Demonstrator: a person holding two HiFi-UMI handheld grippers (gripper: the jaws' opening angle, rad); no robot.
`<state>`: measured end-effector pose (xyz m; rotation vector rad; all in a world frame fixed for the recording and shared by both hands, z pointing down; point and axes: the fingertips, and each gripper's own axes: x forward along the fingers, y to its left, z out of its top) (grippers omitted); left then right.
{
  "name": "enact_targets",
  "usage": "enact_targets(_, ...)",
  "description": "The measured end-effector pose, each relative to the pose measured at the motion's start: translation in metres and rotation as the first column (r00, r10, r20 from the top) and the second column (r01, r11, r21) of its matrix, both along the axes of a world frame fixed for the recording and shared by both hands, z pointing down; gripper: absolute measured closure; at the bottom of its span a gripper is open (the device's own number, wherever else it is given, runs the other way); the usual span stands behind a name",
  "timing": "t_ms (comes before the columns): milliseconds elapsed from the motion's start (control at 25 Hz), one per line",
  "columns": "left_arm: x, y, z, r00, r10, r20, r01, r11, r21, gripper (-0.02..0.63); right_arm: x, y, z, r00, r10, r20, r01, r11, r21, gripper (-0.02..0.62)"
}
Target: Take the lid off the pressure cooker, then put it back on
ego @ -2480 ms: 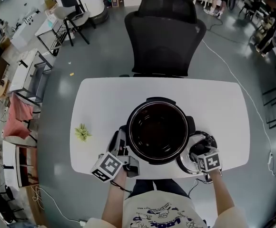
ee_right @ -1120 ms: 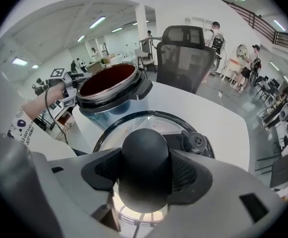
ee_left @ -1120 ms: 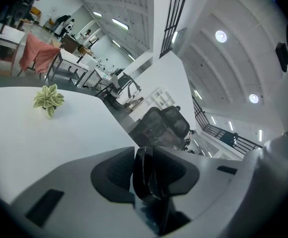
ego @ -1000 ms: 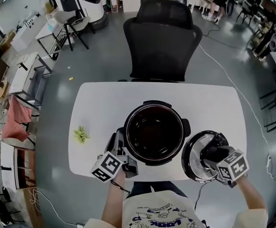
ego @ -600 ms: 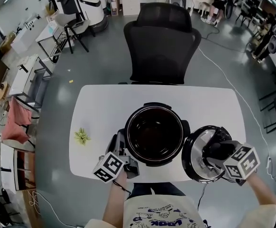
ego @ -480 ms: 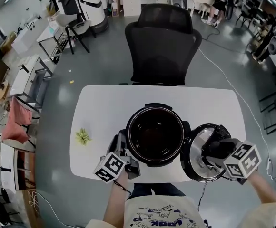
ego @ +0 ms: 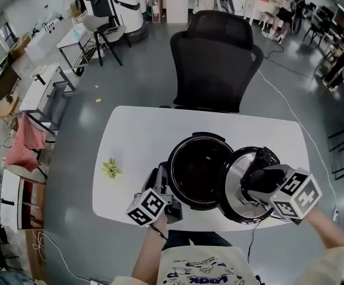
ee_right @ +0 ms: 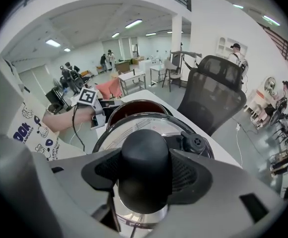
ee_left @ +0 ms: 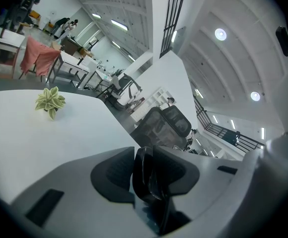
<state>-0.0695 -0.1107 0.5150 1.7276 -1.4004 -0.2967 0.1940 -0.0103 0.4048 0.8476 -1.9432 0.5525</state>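
Note:
The black pressure cooker pot (ego: 198, 165) stands open in the middle of the white table (ego: 136, 141). My left gripper (ego: 162, 186) is shut on the pot's left side handle (ee_left: 151, 182). My right gripper (ego: 255, 180) is shut on the lid's black knob (ee_right: 145, 170). It holds the silver lid (ego: 234, 180) tilted in the air, and the lid's left edge overlaps the pot's right rim. In the right gripper view the lid (ee_right: 134, 128) hangs in front of the open pot (ee_right: 134, 108).
A small green plant (ego: 110, 168) lies on the table's left part, also visible in the left gripper view as the plant (ee_left: 49, 100). A black office chair (ego: 216, 64) stands behind the table. A cable runs off the table's front right edge.
My right gripper has raised the lid from the table's right side and carried it left, so it now overlaps the pot's rim. The left gripper has stayed on the handle.

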Motion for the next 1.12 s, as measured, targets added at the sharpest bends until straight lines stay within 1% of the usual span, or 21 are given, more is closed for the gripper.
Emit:
enact_targets(200,0.0,-0.003,0.0,1.0,0.002,-0.007,-0.002,1.0,0.004,0.477,-0.036,-0.025,-0.004,0.997,-0.071,0.025,0.07,0.997,0.014,0.299)
enact_targets(480,-0.004,0.0,-0.003,1.0,0.003,-0.001,-0.003,1.0,0.004,0.479,-0.079,-0.047,-0.001,0.985,-0.172,0.003,0.172,0.985,0.014,0.299)
enact_targets(680,-0.004,-0.004,-0.005,1.0,0.0,-0.002,0.0,1.0,0.007,0.479,-0.099,-0.062,0.001,0.98,-0.2,0.019,0.2,0.98,0.006,0.299)
enact_targets(920,-0.003,-0.005,-0.003,1.0,-0.002,-0.004,0.002,1.0,0.009,0.479,-0.116,-0.076,0.01,0.973,-0.231,-0.014,0.231,0.973,0.015,0.299)
enact_targets(1120,-0.007,-0.006,-0.001,1.0,0.007,-0.009,-0.007,1.0,0.005,0.479,-0.13,-0.081,0.017,0.971,-0.24,-0.015,0.241,0.971,0.009,0.299)
